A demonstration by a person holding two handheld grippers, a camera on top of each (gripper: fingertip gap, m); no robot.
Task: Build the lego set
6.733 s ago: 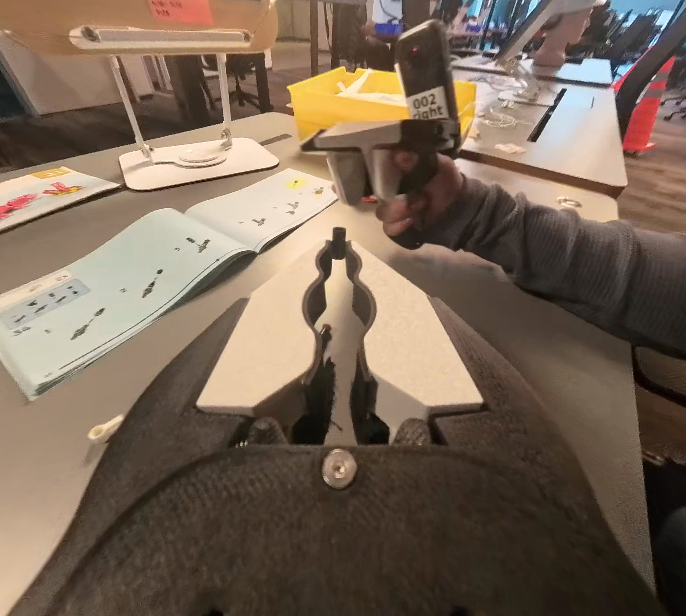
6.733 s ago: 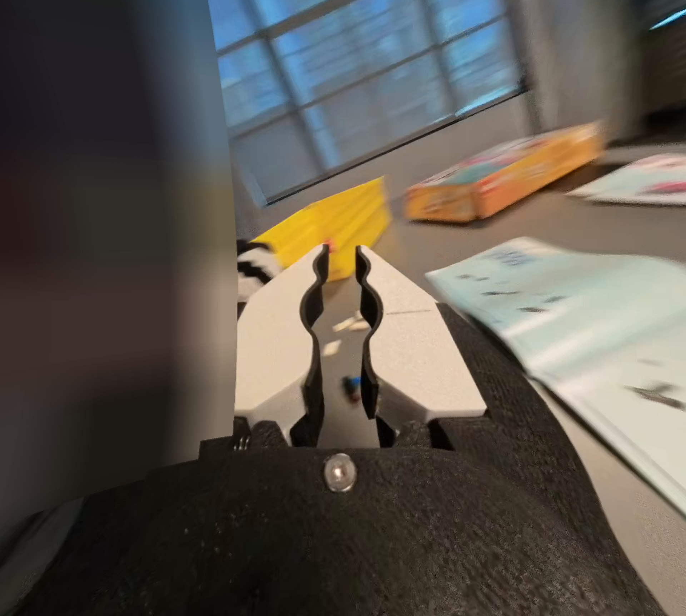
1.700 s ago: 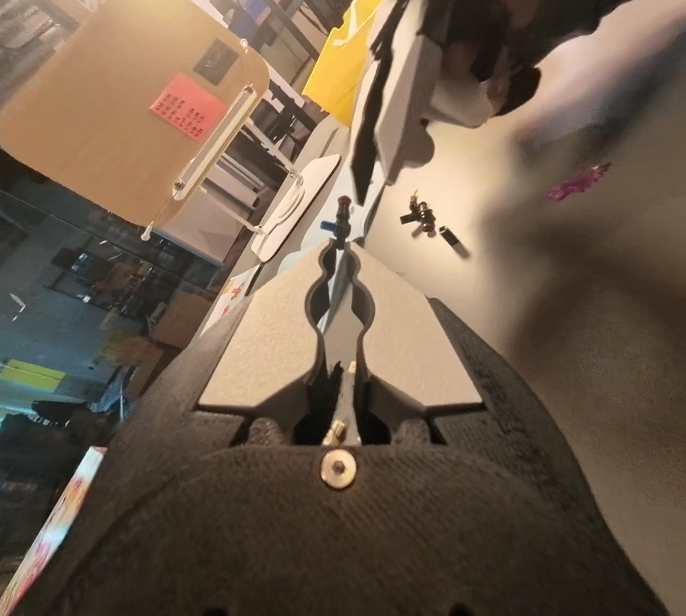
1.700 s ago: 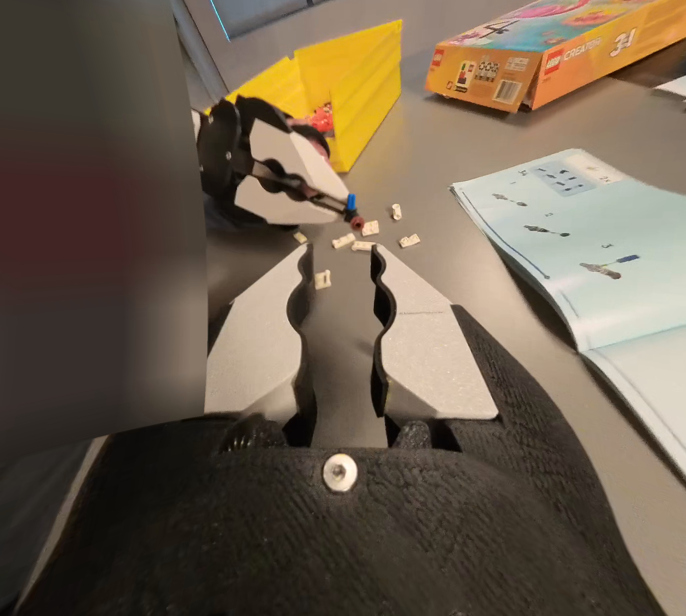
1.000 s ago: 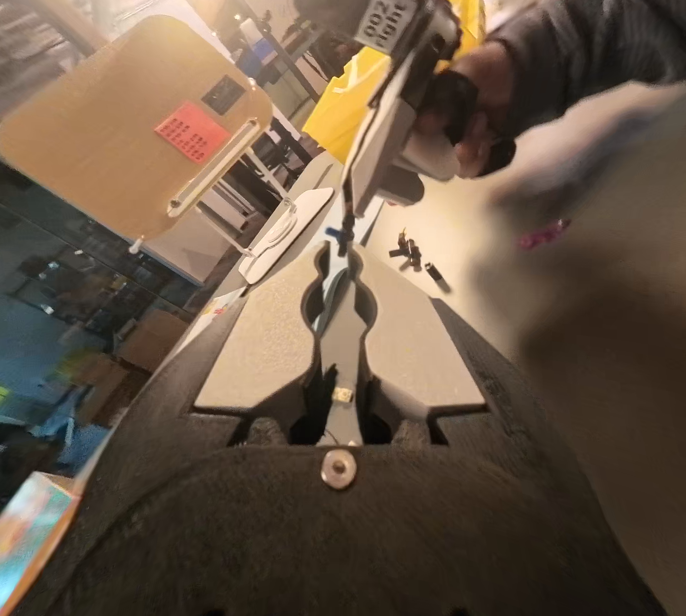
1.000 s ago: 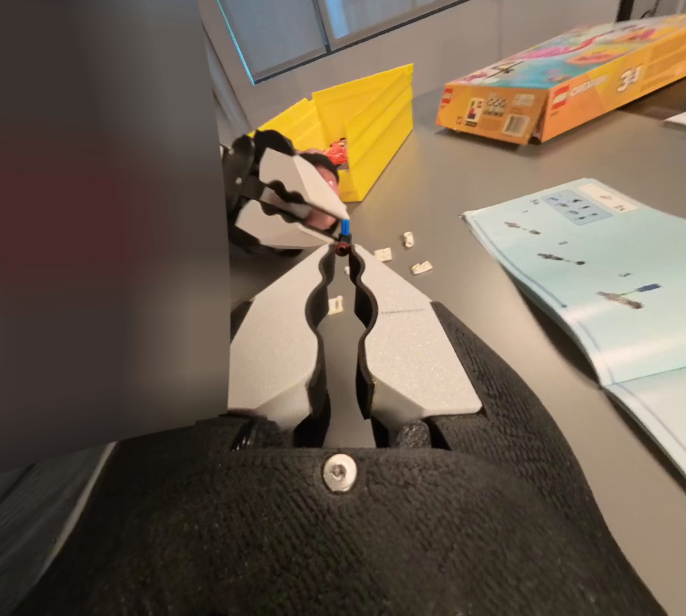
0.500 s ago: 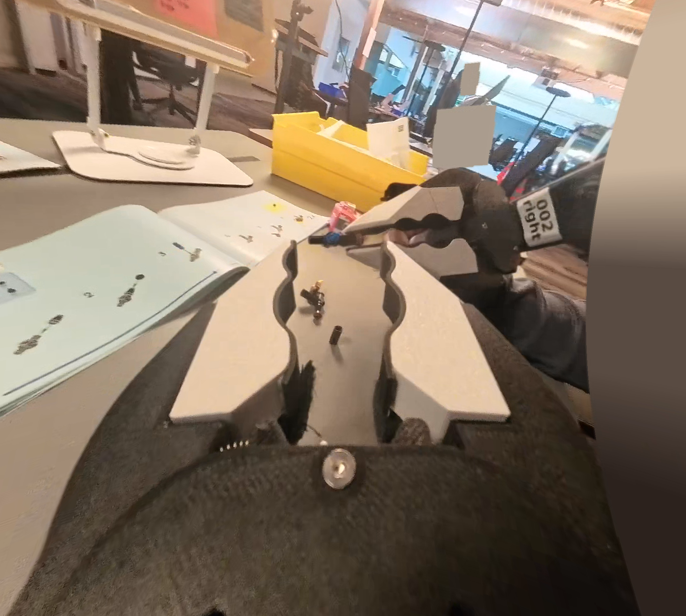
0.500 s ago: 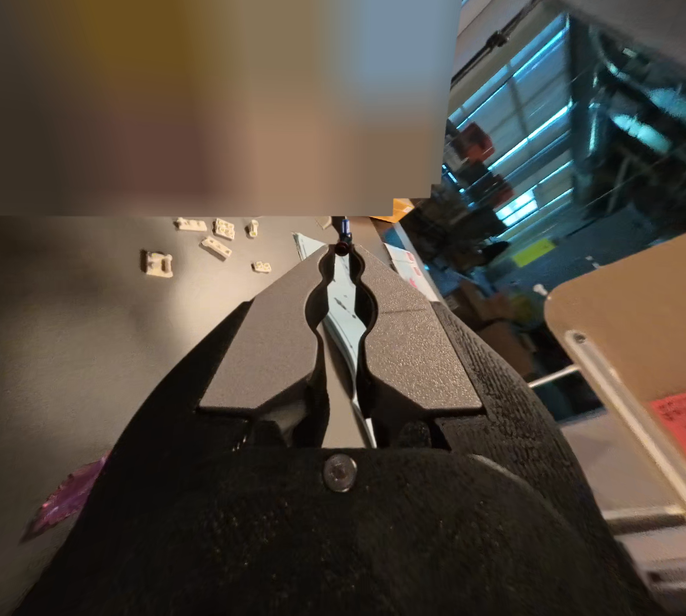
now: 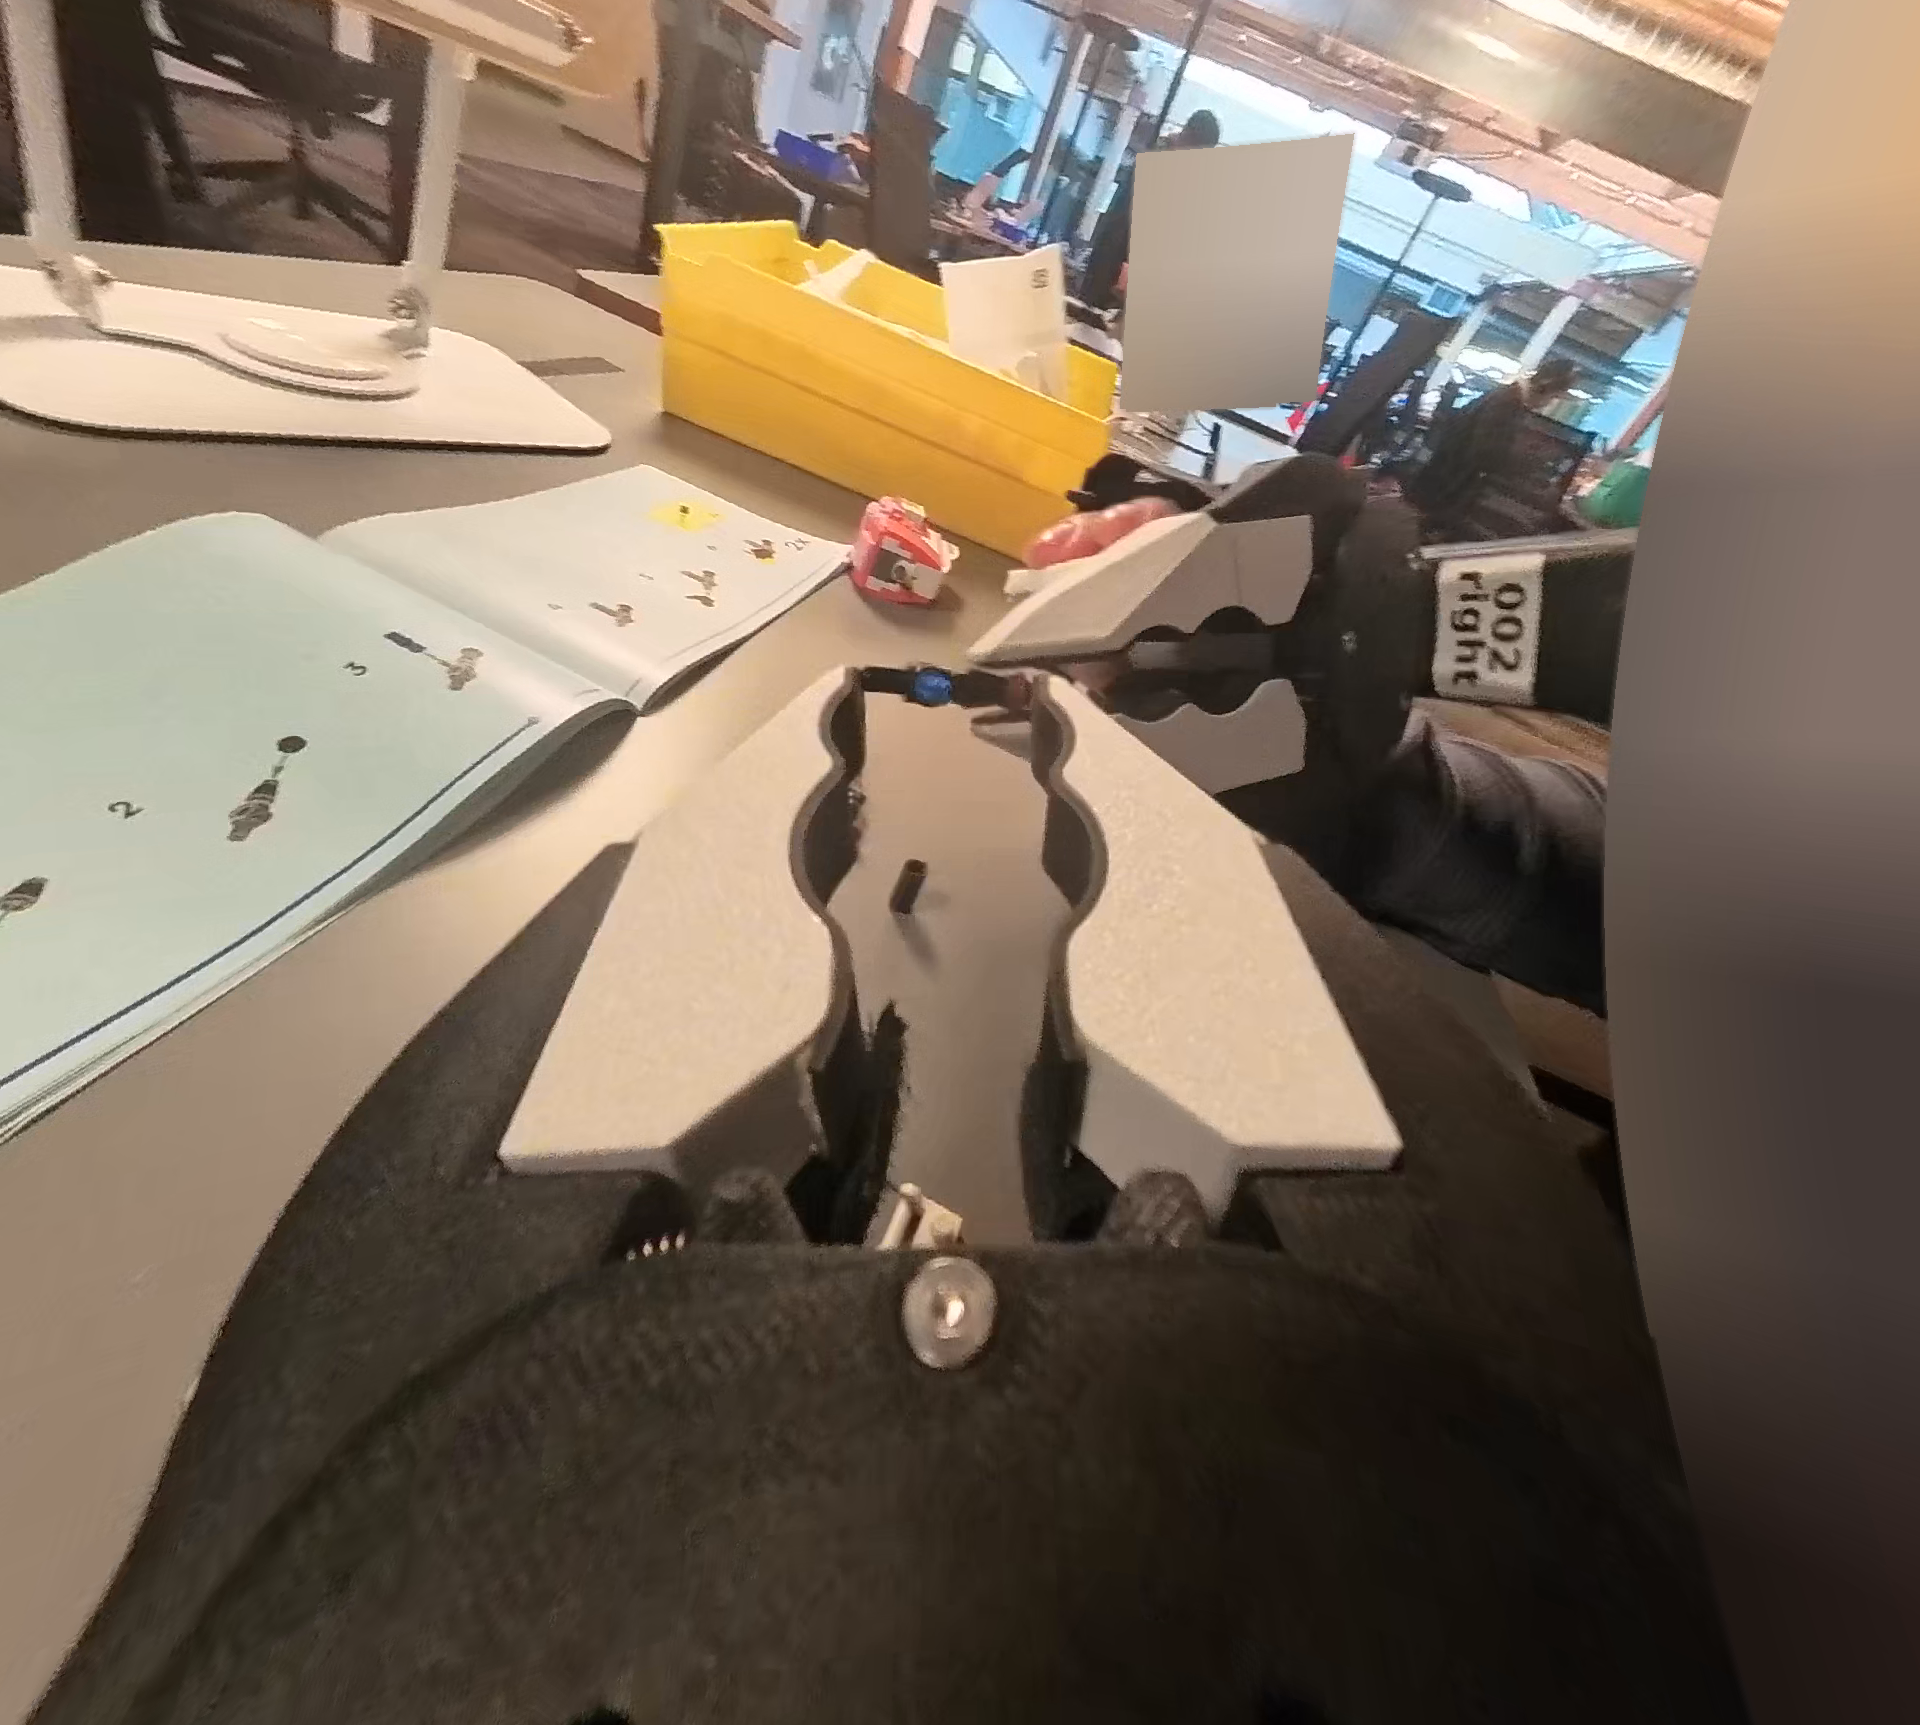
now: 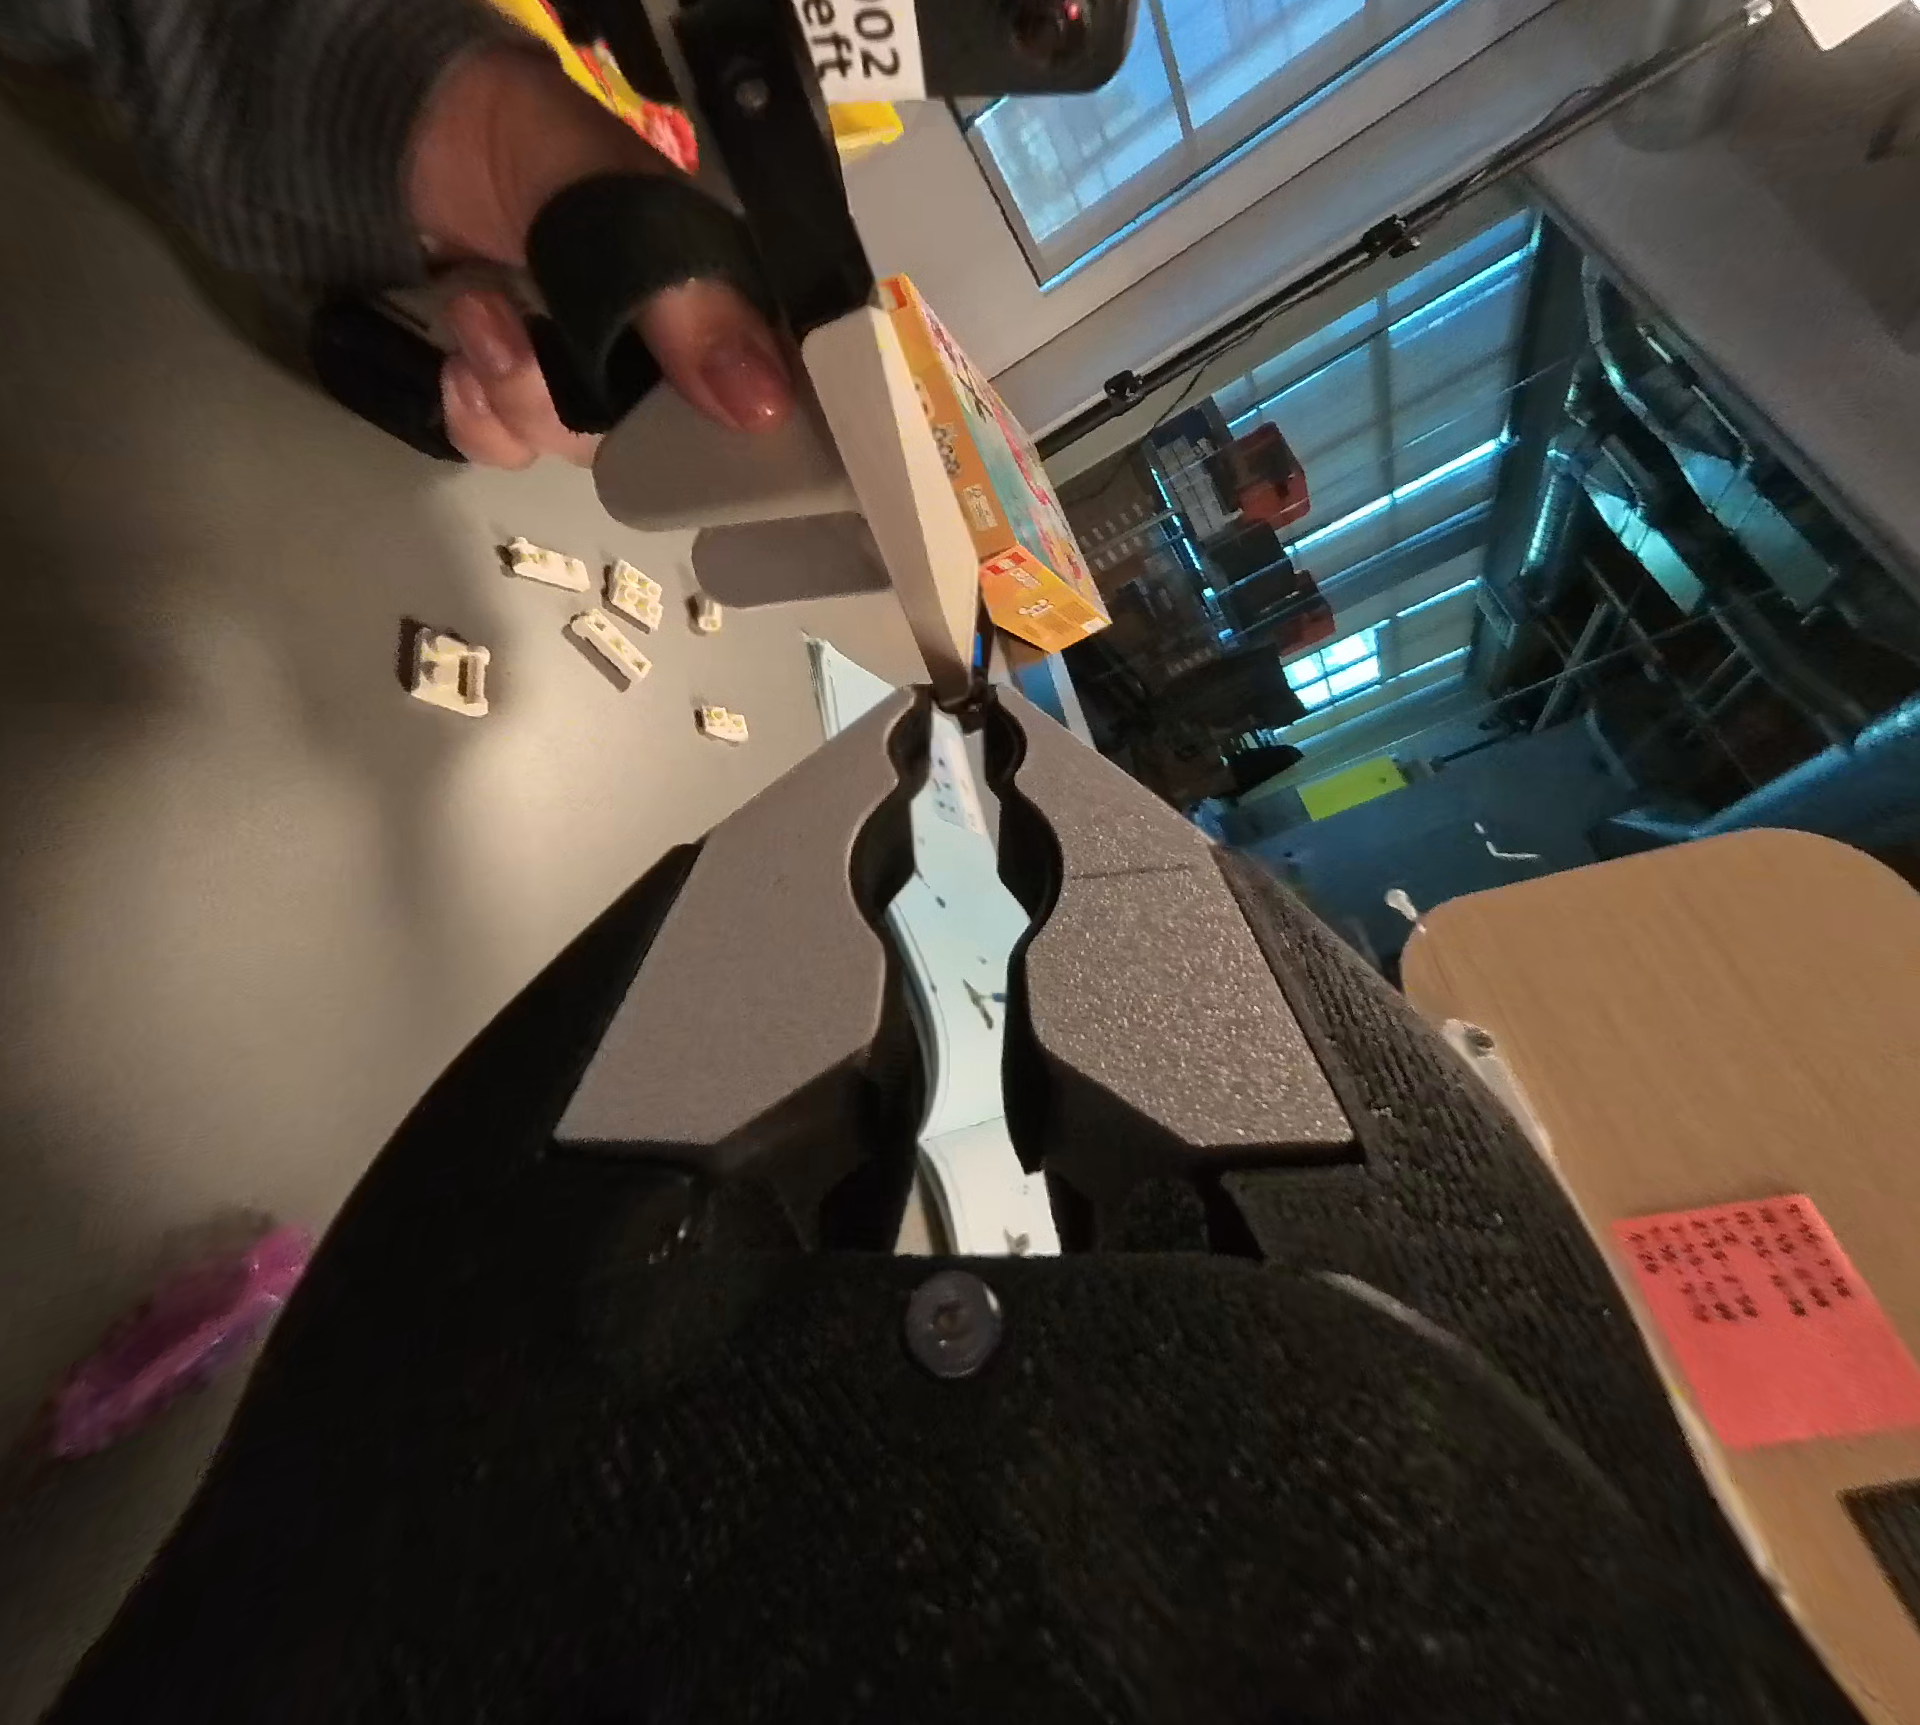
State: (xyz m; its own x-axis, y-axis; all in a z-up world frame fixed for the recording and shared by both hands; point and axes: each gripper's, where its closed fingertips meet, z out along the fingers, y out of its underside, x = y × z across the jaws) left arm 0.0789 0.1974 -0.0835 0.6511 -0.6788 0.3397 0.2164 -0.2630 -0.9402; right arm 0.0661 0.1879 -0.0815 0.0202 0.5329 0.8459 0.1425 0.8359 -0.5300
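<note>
My right gripper [image 9: 992, 673] is clamped on one end of a thin black pin with a blue collar [image 9: 925, 686]. The pin lies level, spanning the tips of my left gripper [image 9: 951, 699], whose fingers [image 9: 831, 709] stand apart at either end; contact there unclear. A small black sleeve [image 9: 911, 886] lies loose on the grey table [image 9: 312, 1000] below, between the left fingers.

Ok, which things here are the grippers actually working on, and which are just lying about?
In hand: black rod with blue bead, clamped by right gripper, lying across left gripper's open tips.
Lying about: open booklet, yellow bin, red brick block, small black tube, white pieces, orange box, purple piece.
</note>
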